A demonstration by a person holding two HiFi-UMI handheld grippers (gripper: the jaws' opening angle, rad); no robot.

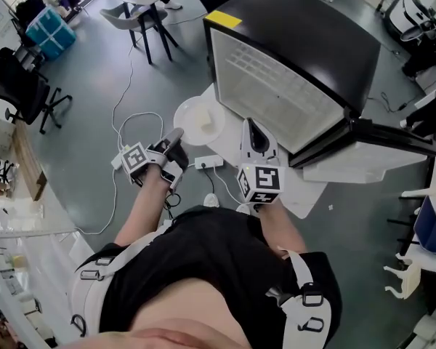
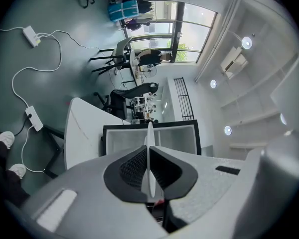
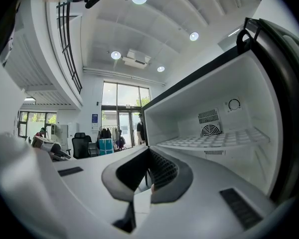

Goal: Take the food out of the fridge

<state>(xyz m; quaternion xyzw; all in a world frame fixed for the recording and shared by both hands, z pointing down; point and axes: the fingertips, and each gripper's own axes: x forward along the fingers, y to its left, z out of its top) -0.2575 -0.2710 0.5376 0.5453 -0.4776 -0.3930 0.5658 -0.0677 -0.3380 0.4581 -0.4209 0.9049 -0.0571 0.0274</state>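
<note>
Fridge (image 1: 291, 57) stands open at far right, its shelf looking bare. The white plate (image 1: 192, 126) sits left of it at the table (image 1: 305, 195) edge, carrying a pale bit that may be the food (image 1: 205, 119), too small to tell. My left gripper (image 1: 177, 135) pinches only the plate's thin near rim, and my right gripper (image 1: 252, 126) is closed on nothing by the fridge mouth. Risk — the plate pivots in that narrow pinch, tips, and the food slides off to the floor.

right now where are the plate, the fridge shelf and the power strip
plate (image 1: 196, 122): head view, middle of its white face
fridge shelf (image 3: 214, 139): right gripper view, middle of the grid
power strip (image 1: 208, 162): head view, middle of its body
</note>
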